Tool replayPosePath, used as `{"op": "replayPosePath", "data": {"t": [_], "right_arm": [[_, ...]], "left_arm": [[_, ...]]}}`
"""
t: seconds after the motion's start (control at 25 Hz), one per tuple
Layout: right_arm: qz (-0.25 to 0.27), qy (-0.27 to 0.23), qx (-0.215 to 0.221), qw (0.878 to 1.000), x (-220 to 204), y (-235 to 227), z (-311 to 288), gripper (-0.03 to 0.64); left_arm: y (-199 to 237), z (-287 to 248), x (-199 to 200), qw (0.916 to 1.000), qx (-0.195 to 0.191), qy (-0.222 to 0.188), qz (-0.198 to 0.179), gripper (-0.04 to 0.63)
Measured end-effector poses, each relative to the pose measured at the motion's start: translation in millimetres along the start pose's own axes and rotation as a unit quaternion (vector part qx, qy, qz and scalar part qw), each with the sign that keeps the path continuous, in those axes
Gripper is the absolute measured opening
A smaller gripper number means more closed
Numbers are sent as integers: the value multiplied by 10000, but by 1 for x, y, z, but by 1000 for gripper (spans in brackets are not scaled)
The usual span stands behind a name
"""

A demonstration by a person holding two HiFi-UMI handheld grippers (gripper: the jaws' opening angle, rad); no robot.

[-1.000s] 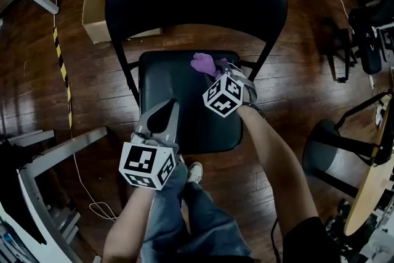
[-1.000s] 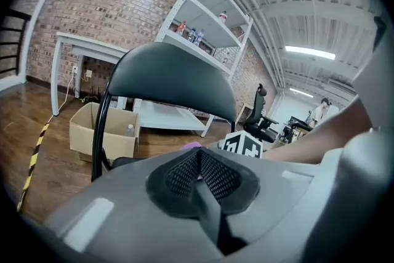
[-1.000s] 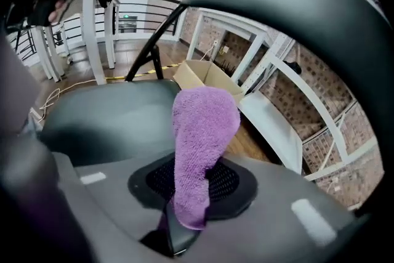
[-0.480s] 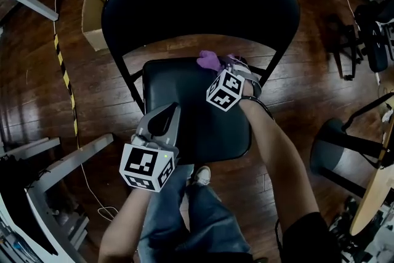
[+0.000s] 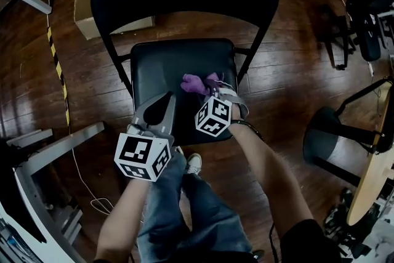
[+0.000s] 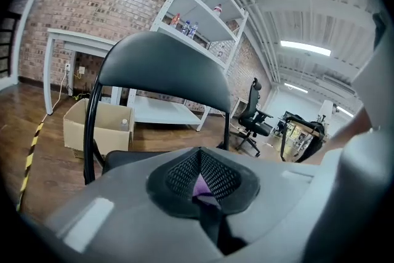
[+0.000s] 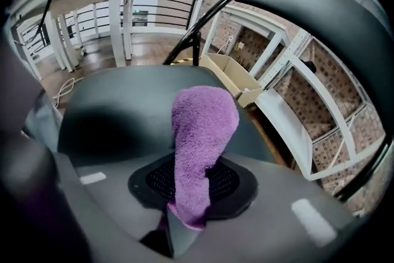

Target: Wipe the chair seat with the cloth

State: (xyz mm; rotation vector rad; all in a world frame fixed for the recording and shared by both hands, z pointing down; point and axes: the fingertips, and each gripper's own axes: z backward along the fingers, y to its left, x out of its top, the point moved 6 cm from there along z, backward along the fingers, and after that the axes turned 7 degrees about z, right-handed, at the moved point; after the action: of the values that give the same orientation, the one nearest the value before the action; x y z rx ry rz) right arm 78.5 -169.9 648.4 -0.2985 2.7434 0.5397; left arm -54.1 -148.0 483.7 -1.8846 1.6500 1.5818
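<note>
The head view looks steeply down from above onto the chair seat (image 5: 160,68) and wooden floor (image 5: 289,64). The left gripper view sits low at the seat's front, facing the backrest (image 6: 161,63). The right gripper view hangs close over the seat, facing diagonally across it. All three share the chair and the purple cloth (image 7: 200,132).

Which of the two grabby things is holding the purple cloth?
The right gripper: its jaws pinch the purple cloth over the chair seat. The left gripper holds nothing.
</note>
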Motion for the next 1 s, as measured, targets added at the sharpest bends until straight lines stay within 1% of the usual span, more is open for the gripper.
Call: {"op": "replayPosePath", "data": {"t": [0.2,0.36,0.48,0.64,0.8,0.92,1.0], "right_arm": [[-239,-88,248,9994,-4,56,26,83],[-342,-115,445,9984,-10,98,46,83],[-393,-135,517,9978,-13,123,55,83],[-427,-205,615,9970,-16,145,68,83],[-458,-233,733,9960,-19,161,75,83],[-474,-259,780,9955,-19,161,78,83],[-522,-405,707,9953,-18,149,82,83]], "left_arm": [[-20,13,-13,9999,-41,-34,106,5],[-29,22,-23,9998,-17,-83,193,5],[-33,26,-29,9997,8,-103,225,5],[-42,28,-34,9996,-8,-122,255,5],[-51,26,-39,9997,-86,-51,238,5],[-52,20,-39,9997,-121,-8,222,5],[-52,15,-38,9996,-141,6,235,5]]}}
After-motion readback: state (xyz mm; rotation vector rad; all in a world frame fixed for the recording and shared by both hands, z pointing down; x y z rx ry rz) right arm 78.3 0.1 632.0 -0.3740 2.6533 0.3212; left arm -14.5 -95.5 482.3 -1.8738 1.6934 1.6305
